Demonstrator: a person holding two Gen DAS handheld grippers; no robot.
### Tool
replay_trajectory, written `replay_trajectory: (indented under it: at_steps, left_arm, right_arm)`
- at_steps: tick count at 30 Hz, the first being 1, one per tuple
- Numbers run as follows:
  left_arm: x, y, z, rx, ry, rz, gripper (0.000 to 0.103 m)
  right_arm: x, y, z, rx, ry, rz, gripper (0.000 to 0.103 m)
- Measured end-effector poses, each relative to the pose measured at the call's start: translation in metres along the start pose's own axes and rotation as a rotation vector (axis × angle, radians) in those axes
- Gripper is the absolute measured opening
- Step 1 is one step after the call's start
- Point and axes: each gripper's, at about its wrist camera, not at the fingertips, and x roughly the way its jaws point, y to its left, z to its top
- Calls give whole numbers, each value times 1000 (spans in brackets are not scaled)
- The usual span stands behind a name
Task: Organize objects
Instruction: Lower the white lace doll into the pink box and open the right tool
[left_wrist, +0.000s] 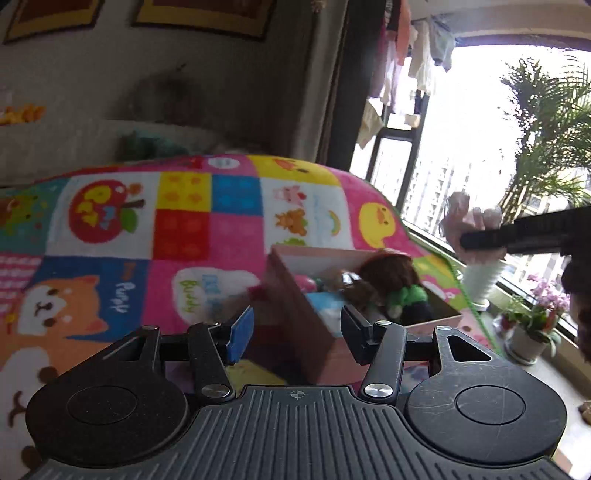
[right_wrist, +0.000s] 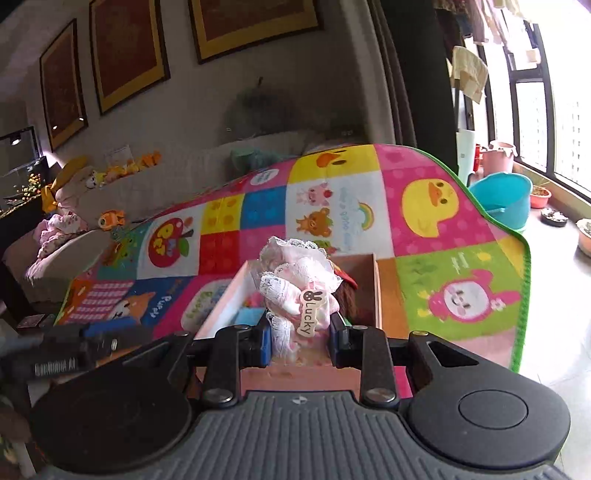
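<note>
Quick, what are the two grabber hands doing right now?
Left gripper: open, holding nothing, near the pink box.
Right gripper: closed on the lacy pink toy with the Lucky tag, over the box.

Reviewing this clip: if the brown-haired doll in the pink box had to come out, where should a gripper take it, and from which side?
Probably by the head of the doll, coming from above. It lies in the box among other toys, with the brown hair as its highest, most exposed part; the box walls block any sideways approach. The open left gripper is nearest.
</note>
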Motion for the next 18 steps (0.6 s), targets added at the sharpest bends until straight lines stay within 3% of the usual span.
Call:
replay_trajectory:
  at_steps: [4, 6, 11, 15, 18]
  left_arm:
    - [-7, 55, -21, -172, 42, 35, 57]
    - [-10, 71, -29, -219, 42, 34, 57]
    - [-16, 97, -48, -312, 38, -9, 57]
    - [-19, 104, -49, -360, 16, -52, 57]
    - [-22, 107, -51, -384, 2, -74, 57]
  right_arm:
    - [72, 21, 47, 70, 147, 27, 27]
    - [117, 30, 56, 83, 220, -10, 27]
    - [212, 47, 43, -4, 376, -243, 27]
    - [229, 52, 46, -48, 407, -317, 27]
    - [203, 52, 71, -118, 344, -315, 26]
